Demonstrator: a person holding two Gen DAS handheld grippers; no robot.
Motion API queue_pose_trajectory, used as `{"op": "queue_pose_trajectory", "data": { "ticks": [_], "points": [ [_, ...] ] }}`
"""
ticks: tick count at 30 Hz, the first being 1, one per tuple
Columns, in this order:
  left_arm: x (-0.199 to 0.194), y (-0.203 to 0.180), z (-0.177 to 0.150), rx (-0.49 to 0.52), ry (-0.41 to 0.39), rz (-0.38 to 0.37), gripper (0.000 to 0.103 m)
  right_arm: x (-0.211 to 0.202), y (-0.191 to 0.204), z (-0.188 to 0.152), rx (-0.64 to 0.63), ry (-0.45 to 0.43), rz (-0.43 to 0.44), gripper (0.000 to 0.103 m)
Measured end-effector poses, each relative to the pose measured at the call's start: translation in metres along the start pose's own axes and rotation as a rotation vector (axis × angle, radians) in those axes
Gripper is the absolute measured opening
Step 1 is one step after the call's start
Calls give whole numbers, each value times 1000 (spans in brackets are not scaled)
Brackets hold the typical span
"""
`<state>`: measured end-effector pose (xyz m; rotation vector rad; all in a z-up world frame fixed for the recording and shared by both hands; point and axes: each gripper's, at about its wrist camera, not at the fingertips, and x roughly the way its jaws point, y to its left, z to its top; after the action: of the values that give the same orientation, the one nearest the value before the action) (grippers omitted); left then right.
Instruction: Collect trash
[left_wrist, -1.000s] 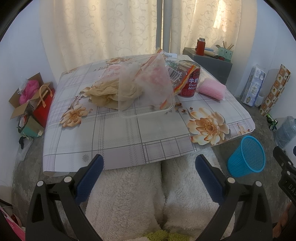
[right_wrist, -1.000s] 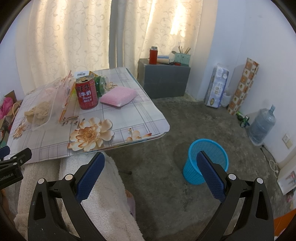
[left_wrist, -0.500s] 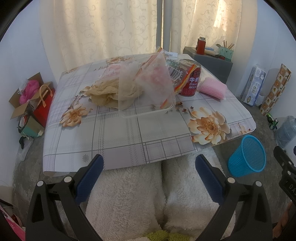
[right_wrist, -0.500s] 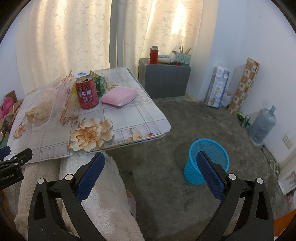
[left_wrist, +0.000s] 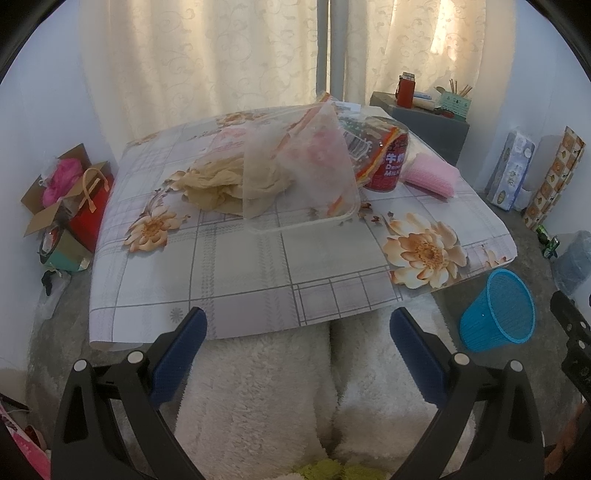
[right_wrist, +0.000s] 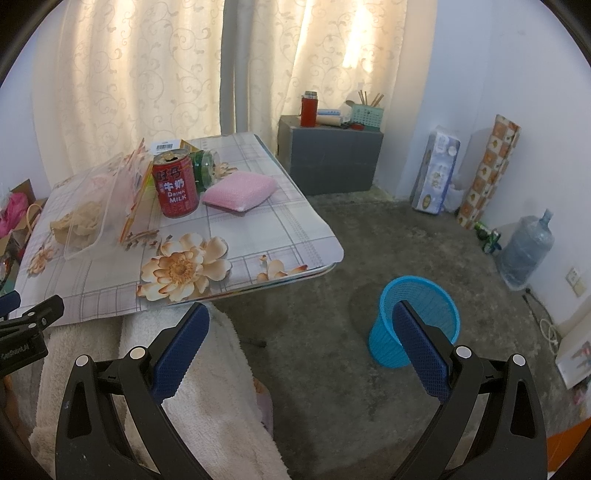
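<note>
Before me stands a low table under a flowered, checked cloth. On it I see a clear plastic container tilted over crumpled beige paper, a red milk can, a green bottle on its side, and a pink sponge.

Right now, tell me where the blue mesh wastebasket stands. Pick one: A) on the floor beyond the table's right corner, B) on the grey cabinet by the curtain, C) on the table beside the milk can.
A: the blue mesh wastebasket stands upright on the concrete floor, apart from the table.
</note>
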<state>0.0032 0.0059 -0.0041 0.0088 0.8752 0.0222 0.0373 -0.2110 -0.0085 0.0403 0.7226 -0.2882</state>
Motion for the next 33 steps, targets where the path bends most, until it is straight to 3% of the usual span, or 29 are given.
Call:
{"op": "queue_pose_trajectory", "data": {
  "ticks": [14,21,26,33],
  "points": [
    [21,32,32,-6,-32,98,97,30,42,37,-62,-58,116,95],
    [30,57,55,12,-101,18,97,48,70,53,-107,-82,191,95],
    [40,77,66,-42,-170,-105,97,63,80,51,-107,-65,242,95],
    [78,73,89,-64,-55,-156,97,90,79,49,-79,13,310,95]
  ]
}}
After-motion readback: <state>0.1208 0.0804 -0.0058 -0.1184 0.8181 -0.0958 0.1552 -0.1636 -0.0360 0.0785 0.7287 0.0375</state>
